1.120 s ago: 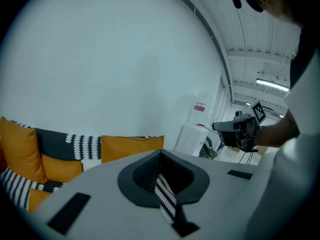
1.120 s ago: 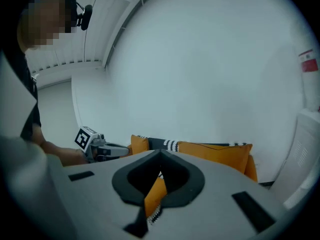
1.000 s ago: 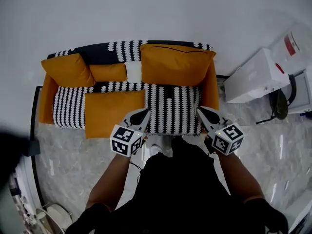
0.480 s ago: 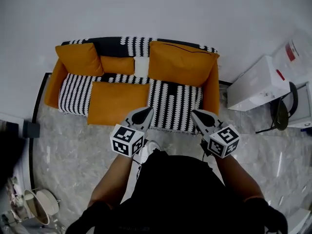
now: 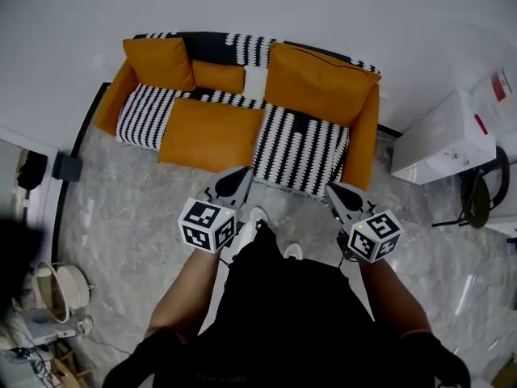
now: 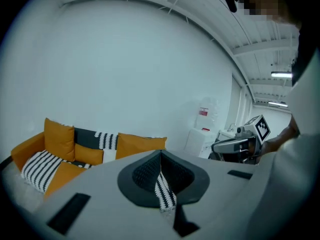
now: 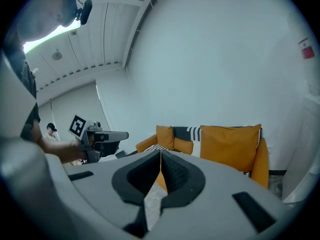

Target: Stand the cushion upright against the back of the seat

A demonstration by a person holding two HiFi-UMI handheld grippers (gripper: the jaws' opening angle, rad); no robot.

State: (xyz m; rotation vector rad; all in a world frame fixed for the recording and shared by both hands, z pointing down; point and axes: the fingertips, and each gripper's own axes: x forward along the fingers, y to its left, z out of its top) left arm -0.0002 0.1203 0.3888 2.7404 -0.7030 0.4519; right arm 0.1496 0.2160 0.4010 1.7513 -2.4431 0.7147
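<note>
An orange cushion [image 5: 212, 134] lies flat on the left half of the striped seat of the sofa [image 5: 303, 148]. It shows low at the left of the left gripper view too, as the flat cushion [image 6: 61, 174]. A large orange cushion [image 5: 319, 83] stands against the back on the right, a smaller one [image 5: 159, 61] in the left corner. My left gripper [image 5: 237, 180] hangs just in front of the seat's front edge, shut and empty. My right gripper [image 5: 338, 194] is off the sofa's front right corner, shut too, with nothing in it.
A small orange pillow [image 5: 218, 77] and a white one [image 5: 255, 82] lean on the sofa's back. White boxes [image 5: 440, 140] and a black chair [image 5: 483, 192] stand at the right. A round basin [image 5: 56, 285] and clutter lie at the lower left. Grey marble floor [image 5: 129, 200] fronts the sofa.
Both shut grippers have drawn back from over the seat's front edge to the floor in front of it. The sofa now lies higher and more slanted in the head view.
</note>
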